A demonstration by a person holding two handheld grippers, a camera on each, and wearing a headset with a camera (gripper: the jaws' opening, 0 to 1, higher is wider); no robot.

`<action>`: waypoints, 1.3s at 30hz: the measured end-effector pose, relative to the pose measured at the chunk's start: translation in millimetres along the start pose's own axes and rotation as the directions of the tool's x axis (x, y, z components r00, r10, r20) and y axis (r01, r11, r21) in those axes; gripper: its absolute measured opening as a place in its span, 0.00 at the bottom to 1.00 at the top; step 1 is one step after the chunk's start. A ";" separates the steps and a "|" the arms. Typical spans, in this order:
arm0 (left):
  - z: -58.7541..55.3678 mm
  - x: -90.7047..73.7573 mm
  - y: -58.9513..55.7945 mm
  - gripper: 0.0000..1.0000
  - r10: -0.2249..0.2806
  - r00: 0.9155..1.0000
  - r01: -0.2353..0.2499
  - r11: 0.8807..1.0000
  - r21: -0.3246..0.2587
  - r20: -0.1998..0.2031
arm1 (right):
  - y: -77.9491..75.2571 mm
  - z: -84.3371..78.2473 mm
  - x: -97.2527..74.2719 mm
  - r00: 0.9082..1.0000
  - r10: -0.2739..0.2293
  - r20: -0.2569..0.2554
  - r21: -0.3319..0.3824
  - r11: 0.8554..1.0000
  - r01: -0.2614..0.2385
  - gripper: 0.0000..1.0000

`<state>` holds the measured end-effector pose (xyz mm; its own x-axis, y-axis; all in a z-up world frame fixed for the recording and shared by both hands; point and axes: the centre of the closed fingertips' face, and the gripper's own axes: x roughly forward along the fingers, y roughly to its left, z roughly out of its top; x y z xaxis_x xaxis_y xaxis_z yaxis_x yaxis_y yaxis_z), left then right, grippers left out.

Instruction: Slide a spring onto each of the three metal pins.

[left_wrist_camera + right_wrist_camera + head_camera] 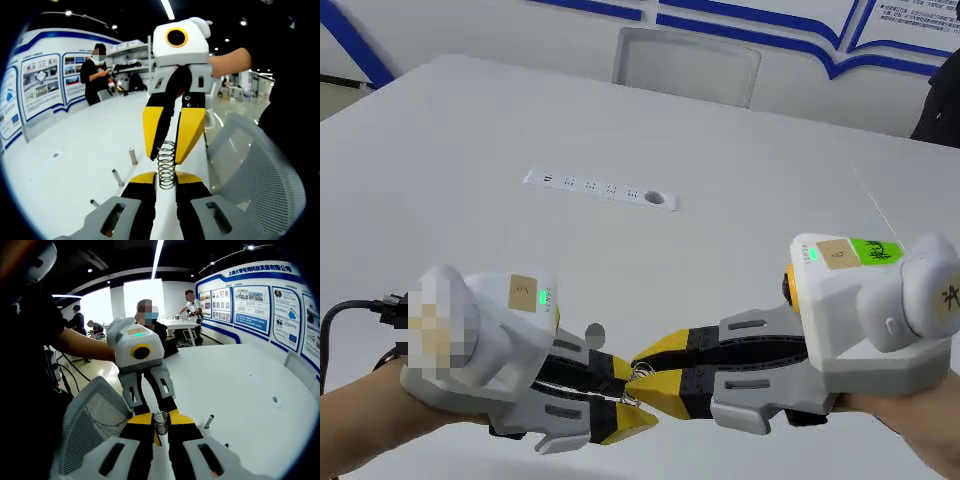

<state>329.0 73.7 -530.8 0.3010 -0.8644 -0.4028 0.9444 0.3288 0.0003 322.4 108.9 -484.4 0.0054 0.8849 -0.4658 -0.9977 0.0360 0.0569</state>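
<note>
A small steel spring (639, 383) hangs between my two grippers low over the white table (720, 250). Its lower end sits in my left gripper (165, 181). Its upper end is pinched by the yellow fingers (190, 127) of the right gripper coming from above. In the right gripper view the spring (160, 422) stands between my right gripper's (161, 424) tips, with the left gripper facing it. Three short metal pins (133, 156) (117, 177) (95, 203) stand upright on the table, left of the jaws. One pin (596, 333) shows just behind the left gripper (628, 394); the right gripper (644, 377) meets it tip to tip.
A white power strip (600, 188) lies mid-table and a chair (685, 65) stands at the far edge. A grey mesh chair (260, 170) is close beside the grippers. People stand in the background. A black cable (340, 320) trails at the left.
</note>
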 end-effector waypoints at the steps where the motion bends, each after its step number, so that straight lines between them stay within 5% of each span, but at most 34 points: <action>1: -1.6 -1.2 3.3 0.16 0.016 1.000 -0.016 1.000 -0.003 -0.004 | -1.6 2.2 -1.2 1.000 -0.002 0.006 0.002 1.000 0.002 0.10; 6: -8.1 -8.5 13.7 0.24 0.056 0.998 -0.056 0.998 -0.020 -0.015 | -14.2 9.0 -6.9 0.999 -0.029 0.018 -0.008 1.000 0.029 0.10; 12: -17.9 -24.8 23.6 0.28 0.090 0.996 -0.091 0.994 -0.063 -0.021 | -46.4 6.6 -18.7 0.995 -0.098 0.001 -0.011 0.995 0.098 0.10; 15: -10.8 -33.3 26.4 0.39 0.103 0.994 -0.097 0.986 -0.137 0.041 | -64.1 2.7 -23.3 0.989 -0.148 -0.005 0.004 0.989 0.148 0.11; 26: -30.2 -60.5 50.7 0.58 0.206 0.978 -0.204 0.965 -0.163 -0.004 | -126.5 -29.4 -22.7 0.949 -0.313 -0.034 0.082 0.946 0.315 0.11; 39: -49.9 -67.8 59.8 0.81 0.257 0.965 -0.260 0.940 -0.221 -0.044 | -142.8 -68.3 5.4 0.943 -0.317 -0.103 0.160 0.930 0.330 0.11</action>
<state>358.5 170.9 -549.1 0.5275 -0.7335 -0.4286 0.7804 0.6178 -0.0968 460.3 76.8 -555.4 0.3145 0.7752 -0.5478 -0.9157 0.3999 0.0403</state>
